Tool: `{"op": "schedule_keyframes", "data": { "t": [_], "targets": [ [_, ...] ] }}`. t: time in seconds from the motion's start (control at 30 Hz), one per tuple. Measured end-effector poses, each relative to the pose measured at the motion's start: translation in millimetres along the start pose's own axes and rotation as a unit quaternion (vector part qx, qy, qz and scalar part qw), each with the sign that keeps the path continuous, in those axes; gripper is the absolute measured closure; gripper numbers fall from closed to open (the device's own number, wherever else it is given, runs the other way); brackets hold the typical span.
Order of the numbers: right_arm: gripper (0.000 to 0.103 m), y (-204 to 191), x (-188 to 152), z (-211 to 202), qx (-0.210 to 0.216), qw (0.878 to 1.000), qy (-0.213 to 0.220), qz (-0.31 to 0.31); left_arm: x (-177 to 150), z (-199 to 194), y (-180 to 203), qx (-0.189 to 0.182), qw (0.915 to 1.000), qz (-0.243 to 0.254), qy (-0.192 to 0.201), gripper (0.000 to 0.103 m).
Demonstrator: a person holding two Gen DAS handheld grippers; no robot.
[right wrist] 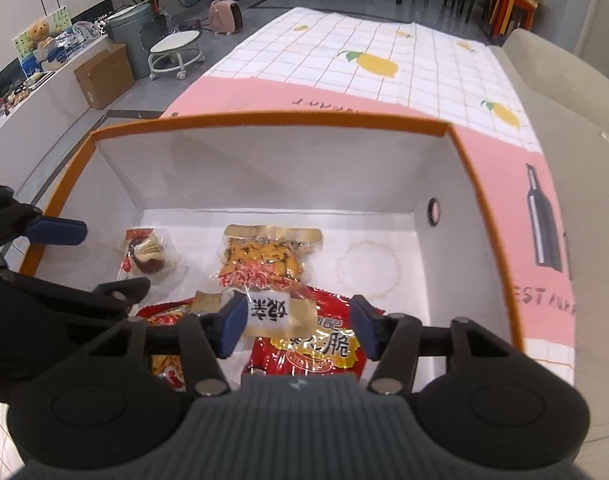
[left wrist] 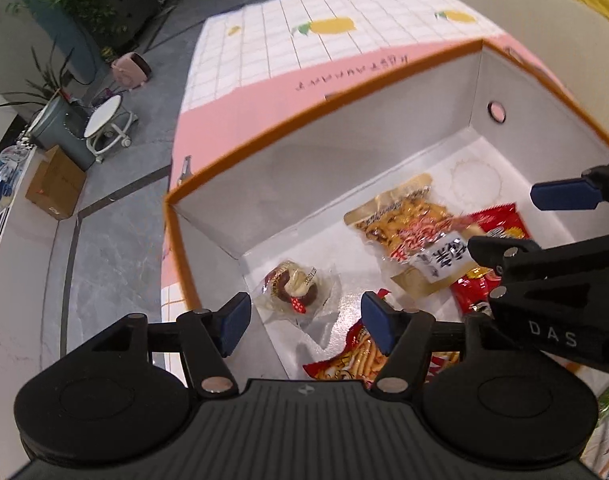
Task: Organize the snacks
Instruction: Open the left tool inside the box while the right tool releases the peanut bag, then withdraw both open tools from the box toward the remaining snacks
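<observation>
Lying in box (right wrist: 460, 168): clear snack pouch (right wrist: 270, 264), long axis running near to far, resting on red packet (right wrist: 324, 348).
Left gripper (left wrist: 304, 322): jaws wide, holding nothing.
Right gripper (right wrist: 298, 328): jaws apart, nothing gripped.
Far left: wrapped pastry (right wrist: 146, 254).
Surface: pink and checked cloth (right wrist: 384, 60).
Room: grey tile floor (left wrist: 116, 248).

— What is the surface covered with?
— A white grid-patterned cloth with yellow lemons and pink borders (right wrist: 384, 92) is spread over it.
— And on the cloth?
— An orange-rimmed, white-lined open cardboard box (right wrist: 264, 118) is set.
</observation>
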State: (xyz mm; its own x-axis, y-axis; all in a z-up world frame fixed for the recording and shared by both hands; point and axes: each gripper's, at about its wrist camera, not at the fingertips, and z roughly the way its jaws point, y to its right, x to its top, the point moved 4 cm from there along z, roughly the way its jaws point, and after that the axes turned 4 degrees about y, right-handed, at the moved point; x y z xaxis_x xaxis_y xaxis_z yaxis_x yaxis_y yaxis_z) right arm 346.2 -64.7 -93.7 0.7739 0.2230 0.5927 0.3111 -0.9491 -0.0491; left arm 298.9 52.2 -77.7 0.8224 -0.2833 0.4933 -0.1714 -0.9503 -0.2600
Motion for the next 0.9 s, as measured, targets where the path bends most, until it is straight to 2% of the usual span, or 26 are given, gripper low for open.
{"op": "schedule_keyframes", "data": {
  "t": [0.27, 0.47, 0.57, 0.77, 0.9],
  "targets": [
    [0.035, 13.2, -6.0, -42.2, -0.004, 0.999, 0.028, 0.014, -0.5, -56.2, -1.9, -0.006, 0.9977, -0.040, 0.055, 0.029],
    [0.030, 26.3, -20.2, -90.1, 0.002, 0.997, 0.063, 0.036, -10.6, -105.5, 12.8, -0.040, 0.9923, -0.065, 0.097, 0.029],
    [0.027, 34.5, -33.2, -114.6, 0.000, 0.996, 0.079, 0.046, -21.9, -127.0, 22.2, -0.072, 0.9870, -0.086, 0.115, 0.029],
    [0.026, 50.5, -72.5, -152.0, -0.005, 0.994, 0.092, 0.064, -54.0, -149.4, 40.6, -0.124, 0.9781, -0.121, 0.116, 0.029],
    [0.026, 58.3, -104.8, -165.6, -0.008, 0.994, 0.085, 0.072, -75.4, -155.0, 51.2, -0.142, 0.9748, -0.131, 0.110, 0.029]
  ]
}}
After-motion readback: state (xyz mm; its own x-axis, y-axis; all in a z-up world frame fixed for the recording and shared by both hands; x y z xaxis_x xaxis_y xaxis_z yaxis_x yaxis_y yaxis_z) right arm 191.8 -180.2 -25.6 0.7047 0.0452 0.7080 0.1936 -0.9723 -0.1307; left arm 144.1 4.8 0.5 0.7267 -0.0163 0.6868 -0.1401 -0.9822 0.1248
